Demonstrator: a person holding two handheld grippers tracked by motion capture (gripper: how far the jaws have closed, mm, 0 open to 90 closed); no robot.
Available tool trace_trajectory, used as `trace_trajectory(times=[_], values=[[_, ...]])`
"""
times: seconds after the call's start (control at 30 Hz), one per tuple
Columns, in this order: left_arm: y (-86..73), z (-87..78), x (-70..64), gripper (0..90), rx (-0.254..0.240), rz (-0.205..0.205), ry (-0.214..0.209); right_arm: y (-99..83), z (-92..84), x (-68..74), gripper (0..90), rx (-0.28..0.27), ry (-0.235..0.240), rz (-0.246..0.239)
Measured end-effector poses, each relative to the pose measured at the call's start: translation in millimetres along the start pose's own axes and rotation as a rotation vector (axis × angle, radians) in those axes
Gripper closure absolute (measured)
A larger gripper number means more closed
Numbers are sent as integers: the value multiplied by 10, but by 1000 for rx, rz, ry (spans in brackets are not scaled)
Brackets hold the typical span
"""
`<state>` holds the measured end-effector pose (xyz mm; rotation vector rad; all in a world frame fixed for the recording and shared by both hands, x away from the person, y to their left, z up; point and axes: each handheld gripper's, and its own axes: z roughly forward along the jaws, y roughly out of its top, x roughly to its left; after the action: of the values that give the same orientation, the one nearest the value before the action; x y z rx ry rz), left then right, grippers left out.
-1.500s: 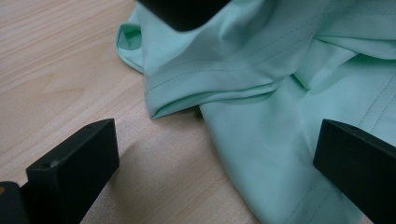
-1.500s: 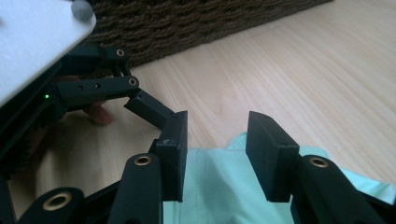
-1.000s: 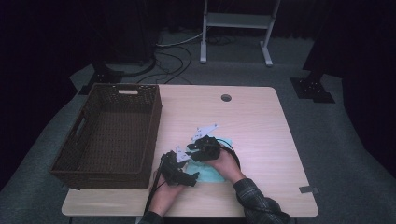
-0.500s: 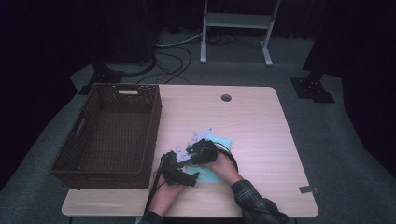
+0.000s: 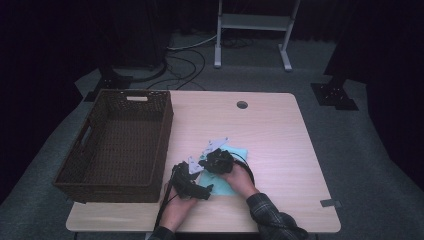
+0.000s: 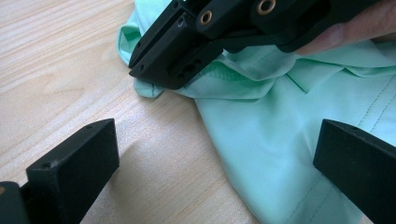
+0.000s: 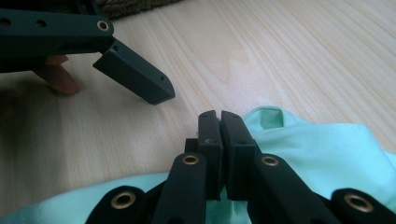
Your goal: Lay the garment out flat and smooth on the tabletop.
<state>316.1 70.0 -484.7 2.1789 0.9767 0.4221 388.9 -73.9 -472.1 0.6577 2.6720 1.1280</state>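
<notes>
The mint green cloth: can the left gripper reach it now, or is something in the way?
Probably yes. The left gripper has its jaws wide open just over the mint green cloth, with bare cloth between them. The right gripper, shut on the cloth's edge, sits farther off and does not block it.

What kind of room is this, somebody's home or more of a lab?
Probably a lab or recording studio: a lone wooden table on grey carpet, dark curtains around it, cables across the floor and a metal equipment stand behind.

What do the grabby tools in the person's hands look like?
Both are black. The left gripper has two blocky black jaws. The right gripper has brass-coloured rivets on its arms. Grey three-cornered plates sit on top, black cables trail off, and one sleeve is dark plaid.
</notes>
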Motion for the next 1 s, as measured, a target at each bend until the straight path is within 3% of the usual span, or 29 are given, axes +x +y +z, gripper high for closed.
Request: trace_trajectory(times=[0.37, 0.6, 0.83, 1.0], values=[[0, 0, -2, 0, 0, -2, -1, 19, -198, -50, 875, -54, 14, 37], [0, 1, -1, 0, -1, -1, 0, 1, -344, -84, 875, -74, 2, 35], [0, -1, 1, 0, 2, 3, 0, -65, -507, -117, 874, -83, -18, 28], [-1, 3, -2, 0, -3, -1, 0, -141, -610, -165, 875, -104, -14, 52]])
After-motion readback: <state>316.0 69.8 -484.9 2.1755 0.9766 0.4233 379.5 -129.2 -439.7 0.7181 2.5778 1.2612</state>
